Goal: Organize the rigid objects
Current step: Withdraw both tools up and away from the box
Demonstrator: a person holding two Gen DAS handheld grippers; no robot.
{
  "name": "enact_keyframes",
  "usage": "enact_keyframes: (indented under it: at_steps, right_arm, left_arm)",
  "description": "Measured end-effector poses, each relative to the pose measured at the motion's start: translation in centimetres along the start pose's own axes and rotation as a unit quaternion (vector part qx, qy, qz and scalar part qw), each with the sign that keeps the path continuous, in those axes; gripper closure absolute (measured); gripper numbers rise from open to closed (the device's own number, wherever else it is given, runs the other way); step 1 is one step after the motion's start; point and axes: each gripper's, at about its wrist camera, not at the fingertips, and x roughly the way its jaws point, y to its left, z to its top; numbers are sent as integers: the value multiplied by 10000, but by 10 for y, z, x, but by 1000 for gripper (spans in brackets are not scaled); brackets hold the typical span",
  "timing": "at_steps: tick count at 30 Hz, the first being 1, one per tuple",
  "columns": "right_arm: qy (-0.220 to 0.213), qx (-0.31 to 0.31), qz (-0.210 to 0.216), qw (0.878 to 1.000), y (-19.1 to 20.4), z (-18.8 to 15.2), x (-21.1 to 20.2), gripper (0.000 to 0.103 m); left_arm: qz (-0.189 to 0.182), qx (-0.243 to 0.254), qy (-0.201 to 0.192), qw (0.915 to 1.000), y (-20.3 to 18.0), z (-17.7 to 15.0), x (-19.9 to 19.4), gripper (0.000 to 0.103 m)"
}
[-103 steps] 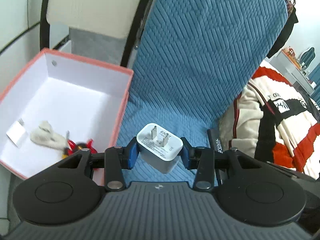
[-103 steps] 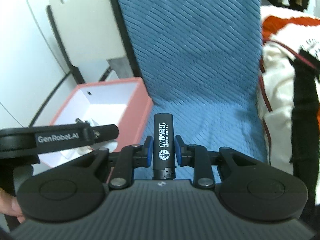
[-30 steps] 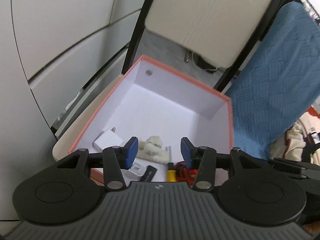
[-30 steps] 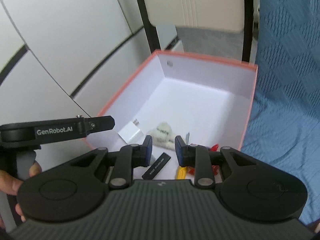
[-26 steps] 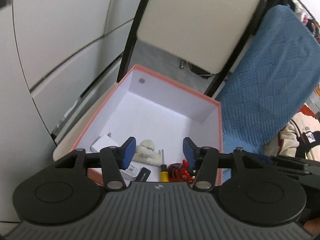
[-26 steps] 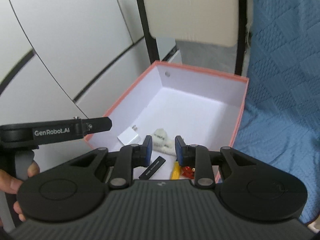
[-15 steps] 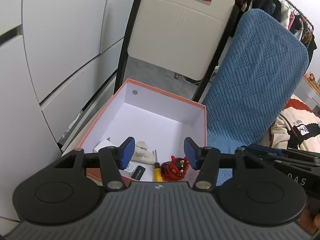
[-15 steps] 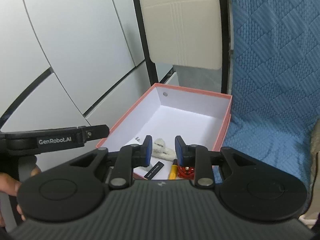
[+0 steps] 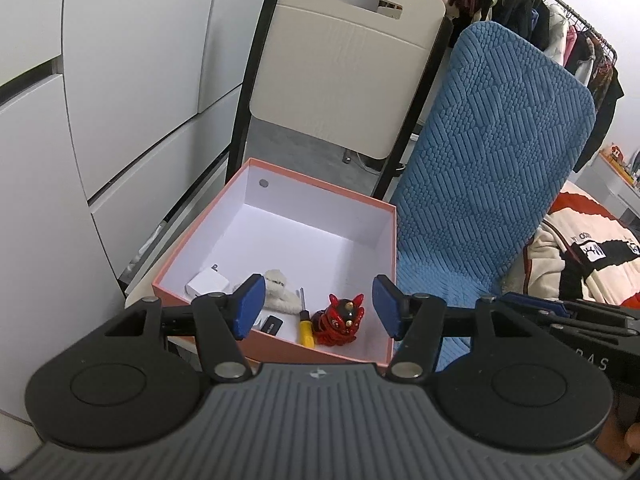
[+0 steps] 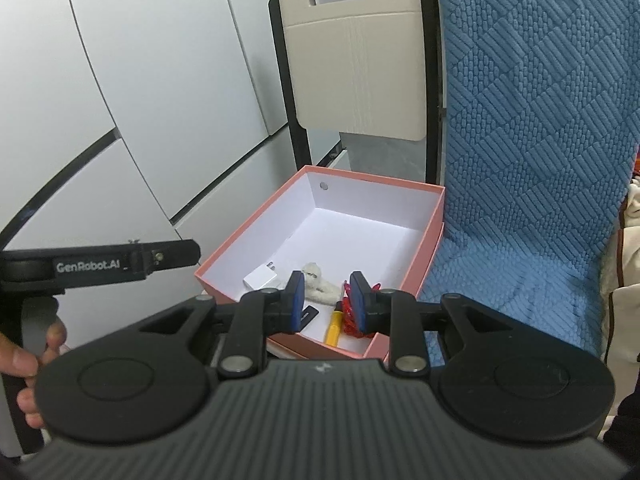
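A pink box [image 9: 276,347] with a white inside sits beside a blue chair; it also shows in the right wrist view [image 10: 432,220]. In it lie a white charger [image 9: 207,283] [image 10: 261,278], a black stick [image 9: 273,325] [image 10: 308,314], a yellow screwdriver [image 9: 305,325] [image 10: 333,329], a red figurine [image 9: 339,315] [image 10: 347,312] and a white fluffy thing [image 9: 280,293] [image 10: 320,285]. My left gripper [image 9: 318,306] is open and empty above the box's near edge. My right gripper [image 10: 326,301] is open and empty, also above the near edge.
A blue textured chair [image 9: 480,184] [image 10: 532,160] stands right of the box. A cream folding chair [image 9: 344,80] stands behind it. White cabinet doors [image 9: 100,80] are at left. Striped clothing [image 9: 592,256] lies at far right, with a clothes rack [image 9: 520,4] behind.
Both grippers, which earlier held the charger and the black stick, have let them go into the box and pulled up and back from it. The left jaws opened wider.
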Motion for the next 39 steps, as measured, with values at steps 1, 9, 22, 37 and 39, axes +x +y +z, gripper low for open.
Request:
enact_keyframes:
  at_steps: [1,9,22,37,39]
  right_arm:
    - [-11,-6,-6,10000,0,-1,-1,74]
    - [117,-124,-44,9998,-2,-11,-2,72]
    - [136,-392,-303,9987,-4,-12,12,17]
    - [247,-385,-320,9984,-3,-13,18,17]
    - [246,-398,-344,9983,-3,-13,18,17]
  left_arm:
    - [-2,4,-1,10000,-1,0,-1,37]
    - [206,-81,66,9997,4,-8,0,7]
    - [176,-175,242,9994,16,-18,4,0]
    - [250,-289,258,9989,29,-18,3,0]
    - [218,-293,219,9991,30,-17,2,0]
